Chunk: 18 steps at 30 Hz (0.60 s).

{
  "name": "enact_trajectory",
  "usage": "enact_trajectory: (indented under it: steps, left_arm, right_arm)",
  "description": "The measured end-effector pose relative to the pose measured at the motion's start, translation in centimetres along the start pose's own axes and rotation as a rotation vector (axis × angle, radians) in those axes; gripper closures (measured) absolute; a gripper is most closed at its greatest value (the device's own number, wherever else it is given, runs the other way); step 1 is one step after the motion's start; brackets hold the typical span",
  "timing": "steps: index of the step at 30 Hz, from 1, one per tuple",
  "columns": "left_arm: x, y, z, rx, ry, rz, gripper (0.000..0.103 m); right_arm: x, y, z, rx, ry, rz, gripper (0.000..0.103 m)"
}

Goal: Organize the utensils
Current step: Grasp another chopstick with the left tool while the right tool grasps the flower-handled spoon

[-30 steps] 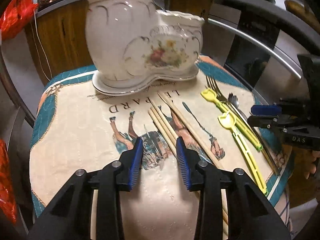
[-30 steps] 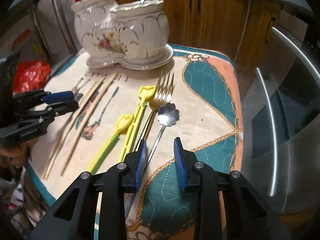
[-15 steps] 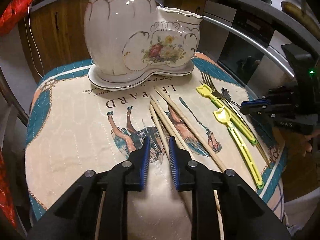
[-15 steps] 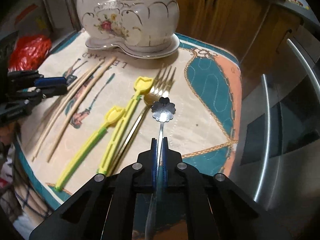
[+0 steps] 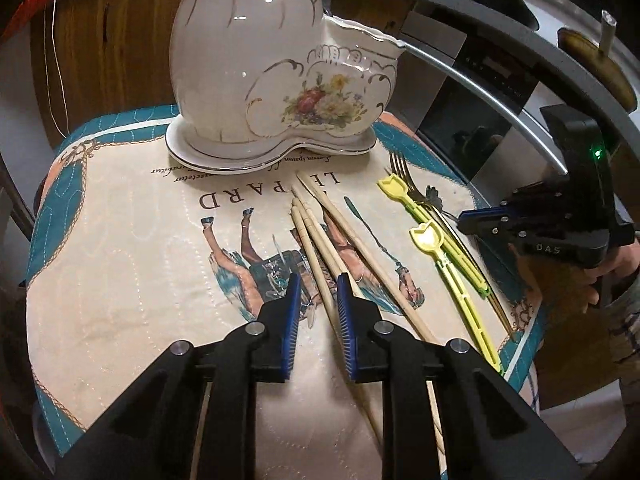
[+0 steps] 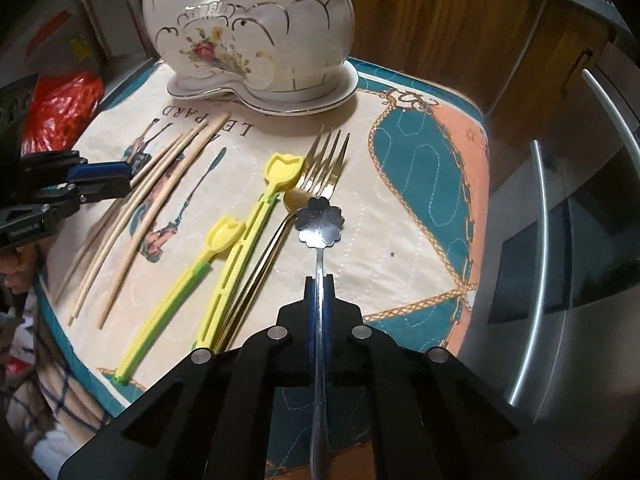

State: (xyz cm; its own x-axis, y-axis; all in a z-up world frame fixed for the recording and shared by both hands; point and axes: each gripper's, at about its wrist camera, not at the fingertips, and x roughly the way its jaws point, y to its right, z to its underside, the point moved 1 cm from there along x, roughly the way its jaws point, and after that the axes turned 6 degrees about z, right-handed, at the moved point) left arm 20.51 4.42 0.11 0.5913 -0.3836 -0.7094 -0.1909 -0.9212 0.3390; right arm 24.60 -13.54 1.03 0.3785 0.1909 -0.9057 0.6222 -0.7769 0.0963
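Spoon [image 6: 320,224] sits pinched by its handle in the right tongs [image 6: 319,280], bowl toward 12 o'clock; its handle end is cut off. Only the left view shows the left tongs [image 5: 316,296] partly open, empty, over chopsticks [image 5: 316,236] whose near ends are hidden.

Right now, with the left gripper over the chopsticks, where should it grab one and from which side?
Probably near the close end of the leftmost chopstick, coming down from above with the left gripper straddling it across its width. The chopsticks lie flat and almost touching, fanning slightly apart toward the gripper, so the outer one leaves room for a finger on the open cloth side.
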Motion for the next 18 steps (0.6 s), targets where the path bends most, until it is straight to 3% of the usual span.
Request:
enact_trajectory:
  steps: [10, 18]
  left_arm:
    - [0.4, 0.3, -0.1, 0.013, -0.024, -0.017, 0.085]
    - [1.0, 2.6, -0.3, 0.145, -0.175, -0.144, 0.085]
  right_arm:
    - [0.5, 1.1, -0.6, 0.032, -0.041, -0.058, 0.099]
    - [0.7, 0.7, -1.3, -0.001, -0.102, -0.053, 0.098]
